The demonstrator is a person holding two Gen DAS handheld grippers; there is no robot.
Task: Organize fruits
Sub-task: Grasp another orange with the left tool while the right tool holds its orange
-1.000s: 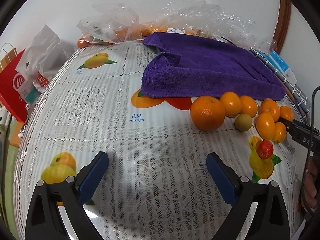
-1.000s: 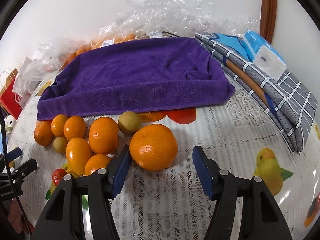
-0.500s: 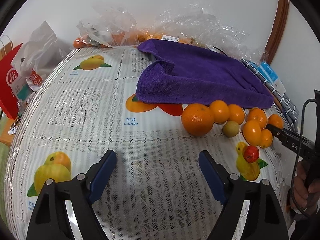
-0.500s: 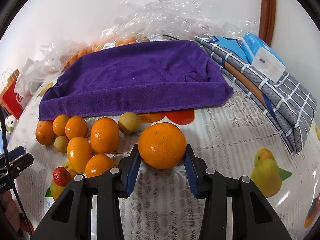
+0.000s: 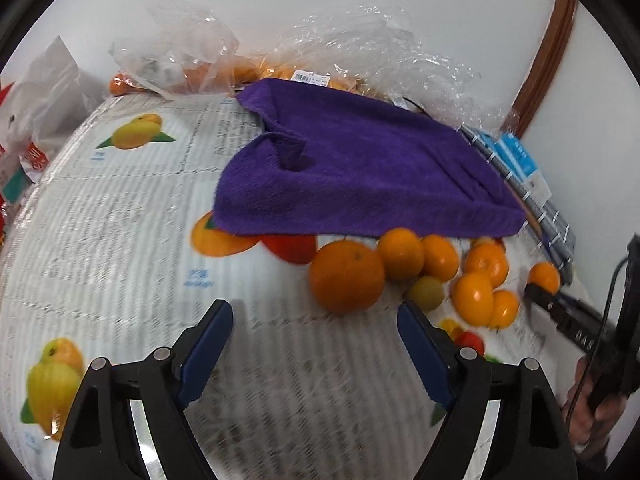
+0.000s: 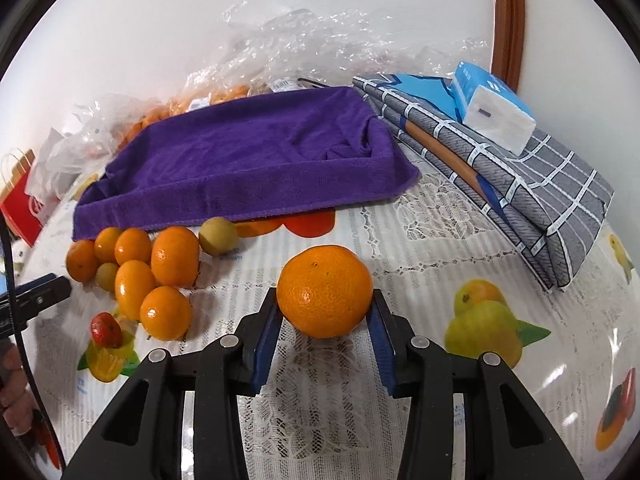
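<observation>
My right gripper (image 6: 325, 312) is shut on a large orange (image 6: 325, 290) and holds it above the tablecloth, right of the fruit pile. The pile of small oranges (image 6: 175, 255), two greenish-yellow fruits (image 6: 218, 236) and a small red fruit (image 6: 105, 329) lies in front of the purple towel (image 6: 248, 160). In the left wrist view another large orange (image 5: 346, 275) sits at the pile's left end, just beyond my open, empty left gripper (image 5: 316, 330). The right gripper's tip (image 5: 538, 296) shows at the right edge there.
Clear plastic bags of oranges (image 6: 224, 92) lie behind the towel by the wall. Folded grey checked cloth (image 6: 520, 184) with a tissue pack (image 6: 492, 110) lies on the right. A red paper bag (image 6: 20, 204) stands at the table's left edge. The lace tablecloth (image 5: 120, 220) carries printed fruit.
My right gripper closed on the large orange and carried it up and to the right, away from the pile. My left gripper moved forward toward the pile and stayed open.
</observation>
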